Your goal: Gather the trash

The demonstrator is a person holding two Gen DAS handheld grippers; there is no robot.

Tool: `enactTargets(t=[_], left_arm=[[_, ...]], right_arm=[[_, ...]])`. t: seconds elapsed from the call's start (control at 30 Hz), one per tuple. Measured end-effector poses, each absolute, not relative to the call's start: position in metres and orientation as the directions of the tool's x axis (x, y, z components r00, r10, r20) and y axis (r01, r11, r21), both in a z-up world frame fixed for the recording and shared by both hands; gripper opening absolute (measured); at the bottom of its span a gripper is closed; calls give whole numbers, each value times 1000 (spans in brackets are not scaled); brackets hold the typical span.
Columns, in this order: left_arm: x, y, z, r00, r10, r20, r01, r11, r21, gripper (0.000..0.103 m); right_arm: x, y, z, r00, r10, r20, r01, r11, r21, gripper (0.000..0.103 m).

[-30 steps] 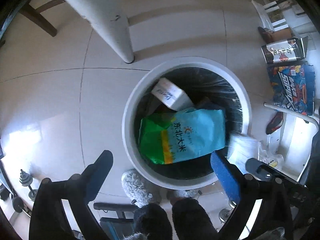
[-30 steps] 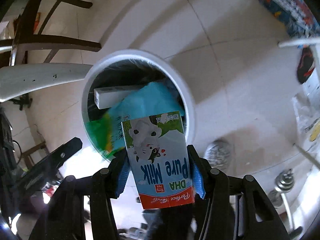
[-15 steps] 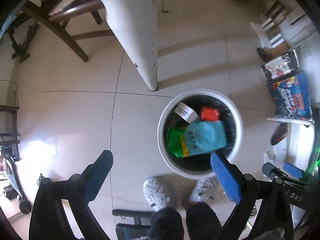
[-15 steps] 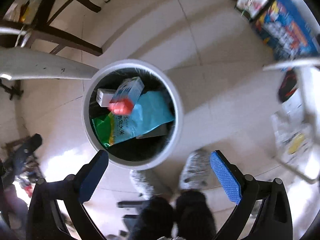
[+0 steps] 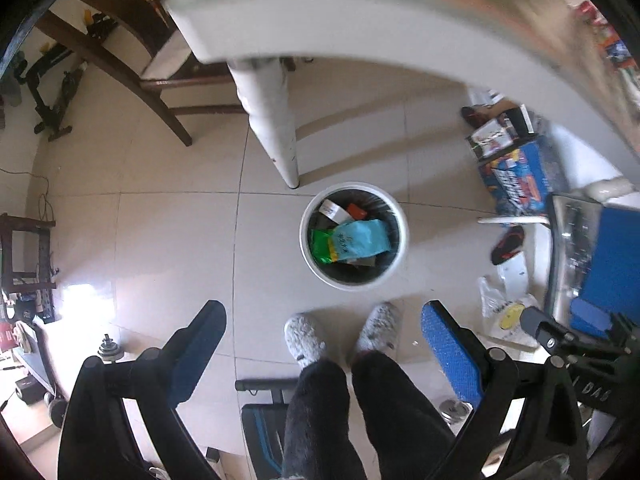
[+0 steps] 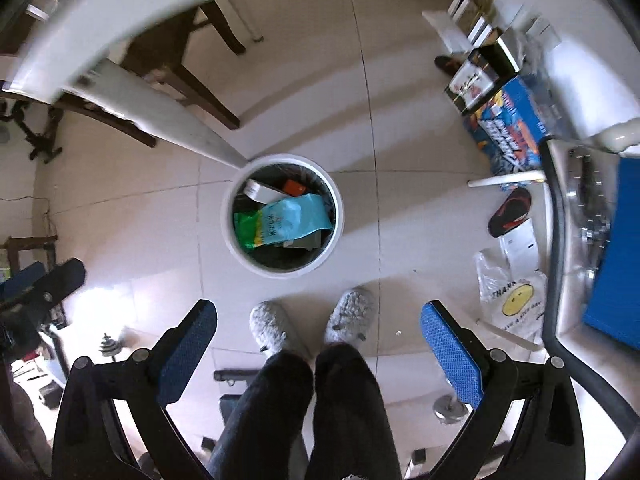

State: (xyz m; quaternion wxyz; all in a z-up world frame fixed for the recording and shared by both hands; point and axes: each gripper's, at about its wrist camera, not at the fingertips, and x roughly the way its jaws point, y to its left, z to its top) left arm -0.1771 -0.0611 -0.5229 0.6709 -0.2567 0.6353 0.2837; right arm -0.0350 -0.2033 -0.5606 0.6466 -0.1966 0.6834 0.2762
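Observation:
A round white trash bin (image 5: 394, 258) (image 6: 334, 236) stands on the tiled floor far below both grippers. Inside it lie a green and blue bag (image 5: 352, 240) (image 6: 284, 222), a white box (image 5: 332, 210) (image 6: 258, 191) and the milk carton, showing its red end (image 5: 356, 211) (image 6: 295, 188). My left gripper (image 5: 320, 344) is open and empty, high above the floor. My right gripper (image 6: 318, 340) is open and empty too. The right gripper's edge shows at the right of the left wrist view.
A white table edge (image 5: 360, 20) (image 6: 120, 8) arcs across the top, with its leg (image 5: 272, 120) beside the bin. Wooden chairs (image 5: 120, 60) stand behind. Boxes (image 5: 516, 176), a slipper (image 6: 510, 212) and a plastic bag (image 6: 512, 296) lie at right. The person's slippered feet (image 5: 340, 332) stand before the bin.
The right gripper opened and dropped the milk carton into the bin. Both grippers have risen well above the bin, up to the table's edge.

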Motion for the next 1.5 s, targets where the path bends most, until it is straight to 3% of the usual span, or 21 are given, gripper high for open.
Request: enactTargets(t=[0.5, 0.77, 1.03, 1.5], left_arm=[[-186, -96, -344, 252, 26, -967, -667, 729, -155, 100], [-191, -107, -291, 364, -52, -930, -629, 723, -286, 102], [-202, -122, -259, 412, -92, -906, -618, 703, -352, 103], [-210, -128, -247, 429, -87, -899, -613, 703, -361, 103]], right_arm=[[-57, -252, -333, -109, 263, -959, -618, 738, 272, 103], [-54, -267, -249, -121, 369, -922, -623, 695, 360, 103], [-61, -276, -206, -153, 409, -900, -648, 646, 404, 103], [-63, -283, -194, -171, 415, -894, -659, 626, 417, 103]])
